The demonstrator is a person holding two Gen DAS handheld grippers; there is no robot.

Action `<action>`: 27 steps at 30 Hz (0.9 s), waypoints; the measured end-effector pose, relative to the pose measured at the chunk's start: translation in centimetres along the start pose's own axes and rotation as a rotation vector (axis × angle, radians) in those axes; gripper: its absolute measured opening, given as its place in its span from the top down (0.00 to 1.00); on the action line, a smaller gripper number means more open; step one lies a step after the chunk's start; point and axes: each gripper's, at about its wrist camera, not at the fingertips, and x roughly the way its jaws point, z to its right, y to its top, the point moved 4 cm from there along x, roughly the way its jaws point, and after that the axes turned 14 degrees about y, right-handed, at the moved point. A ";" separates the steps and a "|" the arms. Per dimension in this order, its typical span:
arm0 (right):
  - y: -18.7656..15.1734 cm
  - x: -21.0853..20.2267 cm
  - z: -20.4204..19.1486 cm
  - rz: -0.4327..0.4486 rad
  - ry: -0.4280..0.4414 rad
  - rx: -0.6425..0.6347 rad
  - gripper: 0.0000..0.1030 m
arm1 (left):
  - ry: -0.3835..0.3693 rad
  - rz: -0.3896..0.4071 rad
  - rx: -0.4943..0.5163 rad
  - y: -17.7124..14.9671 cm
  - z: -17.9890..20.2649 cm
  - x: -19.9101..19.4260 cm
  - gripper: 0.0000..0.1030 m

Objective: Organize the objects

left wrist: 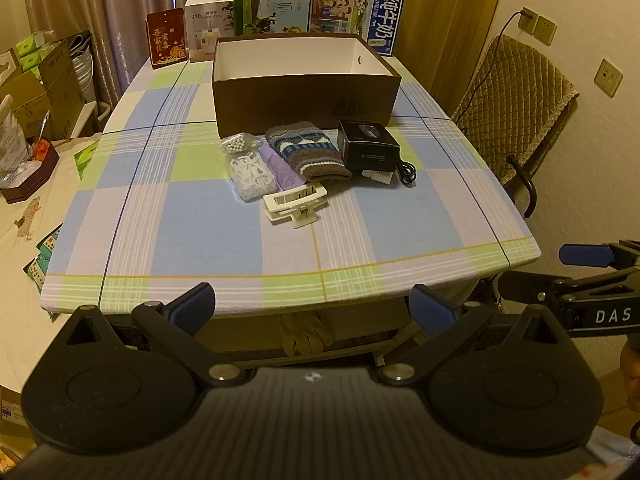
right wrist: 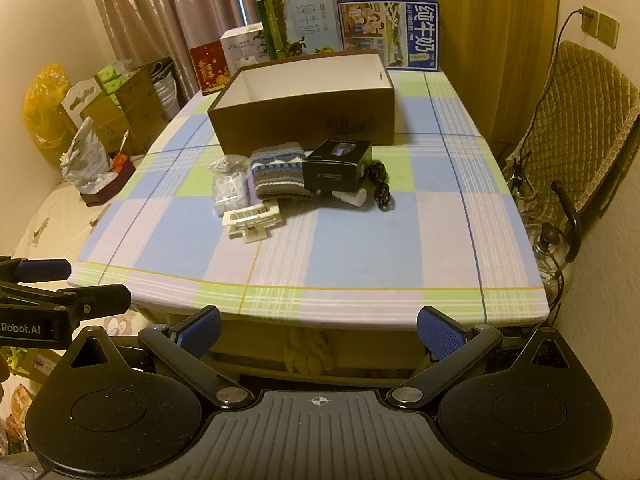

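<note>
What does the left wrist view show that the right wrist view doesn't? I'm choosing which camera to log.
Only the left wrist view shows a second wall socket below the chair-side pair. Only the right wrist view shows a yellow plastic bag by the wall. Both share the open brown box, knitted cloth, black carton, white clip and open, empty grippers.

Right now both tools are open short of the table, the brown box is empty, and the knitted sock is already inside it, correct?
Not quite: the knitted sock lies on the tablecloth in front of the brown box, as the left wrist view shows. The left tool and right tool are open, the box empty.
</note>
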 end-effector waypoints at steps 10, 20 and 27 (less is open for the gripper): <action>0.1 0.1 -0.2 -0.001 0.000 -0.001 0.02 | 0.007 -0.001 -0.006 0.0 0.1 -0.1 0.01; 0.3 0.5 -0.2 -0.006 -0.001 -0.003 0.02 | 0.010 -0.003 -0.009 0.0 0.1 -0.3 0.01; 0.4 0.6 -0.2 -0.008 -0.001 -0.003 0.02 | 0.019 -0.004 -0.017 0.0 0.2 -0.2 0.01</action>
